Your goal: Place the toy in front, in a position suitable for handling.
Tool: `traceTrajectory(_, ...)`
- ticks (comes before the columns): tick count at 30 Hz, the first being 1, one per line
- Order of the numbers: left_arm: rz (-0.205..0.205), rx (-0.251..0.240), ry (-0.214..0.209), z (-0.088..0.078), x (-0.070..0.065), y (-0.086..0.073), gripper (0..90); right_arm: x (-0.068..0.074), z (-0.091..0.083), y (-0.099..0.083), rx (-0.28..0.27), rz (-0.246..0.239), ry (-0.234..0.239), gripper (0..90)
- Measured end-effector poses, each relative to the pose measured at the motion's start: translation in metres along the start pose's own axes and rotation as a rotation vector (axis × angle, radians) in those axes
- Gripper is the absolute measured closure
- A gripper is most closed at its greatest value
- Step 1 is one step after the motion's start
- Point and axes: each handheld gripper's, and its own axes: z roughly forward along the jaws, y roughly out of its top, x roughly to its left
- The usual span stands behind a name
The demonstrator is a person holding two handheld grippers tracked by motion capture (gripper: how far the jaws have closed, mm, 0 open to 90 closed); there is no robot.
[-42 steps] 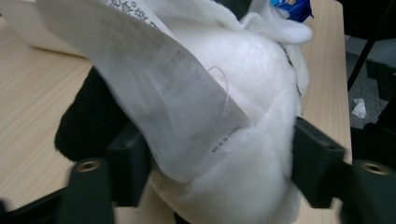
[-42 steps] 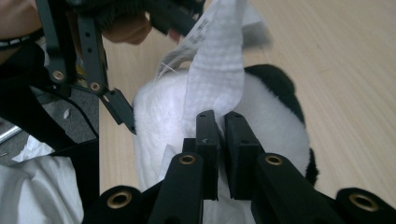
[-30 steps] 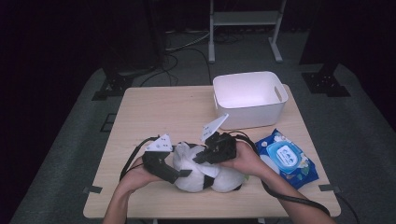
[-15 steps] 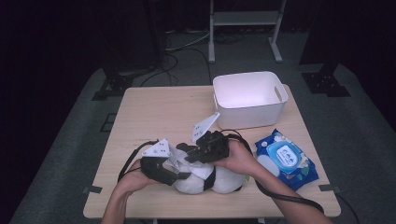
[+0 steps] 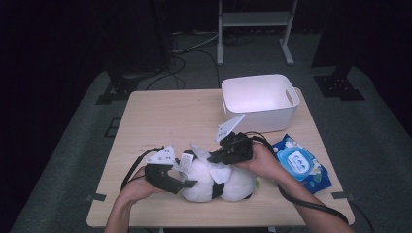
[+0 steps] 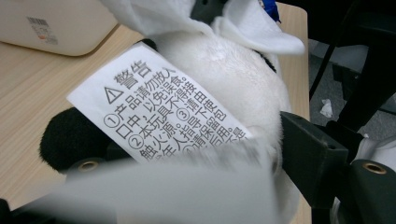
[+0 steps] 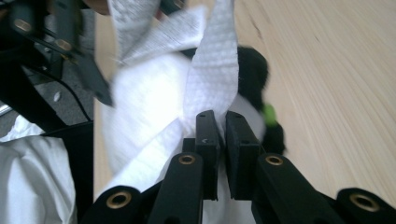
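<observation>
The plush toy [image 5: 218,182] lies on the table [image 5: 165,116] near its front edge, in front of the white bin [image 5: 260,99]; the right gripper [image 5: 214,158] is clenched on a wet wipe [image 7: 212,70] laid over the toy's top, so wiping looks under way rather than finished; the left gripper [image 5: 187,183] has just been closing on the toy's left end, beside its warning tag [image 6: 163,112], and appears to steady it; the wipe pack [image 5: 299,162] sits right of the toy; the toy's underside and far side likely remain.
</observation>
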Motion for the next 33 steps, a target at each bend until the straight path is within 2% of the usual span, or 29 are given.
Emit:
traceTrajectory(4,-0.004,0.004,-0.006,-0.002,-0.001,0.005,28.8,-0.007,-0.001,-0.012,-0.015,0.048,0.019,84.0)
traceTrajectory(7,0.002,0.019,0.003,-0.005,-0.003,0.011,25.3,-0.004,0.001,-0.015,-0.021,0.045,0.026,84.2)
traceTrajectory(11,0.009,-0.012,0.006,-0.009,-0.006,0.018,22.4,0.001,0.001,-0.015,-0.02,0.047,0.042,84.2)
traceTrajectory(15,0.007,-0.021,0.042,-0.008,-0.006,0.021,16.6,0.008,0.002,-0.013,-0.011,0.031,0.073,84.2)
traceTrajectory(18,-0.004,0.004,0.023,-0.002,-0.006,0.018,10.1,0.016,0.003,-0.011,0.009,0.004,0.098,84.2)
traceTrajectory(21,-0.013,0.019,0.011,-0.001,-0.006,0.016,10.5,0.02,0.003,-0.006,0.024,-0.015,0.086,84.0)
traceTrajectory(29,0.027,0.067,-0.026,0.003,-0.011,0.011,12.7,0.028,0.013,0.012,-0.032,-0.035,0.102,83.8)
traceTrajectory(33,0.039,0.074,-0.03,0.001,-0.012,0.008,15.7,0.03,0.018,0.015,-0.022,-0.06,0.099,83.9)
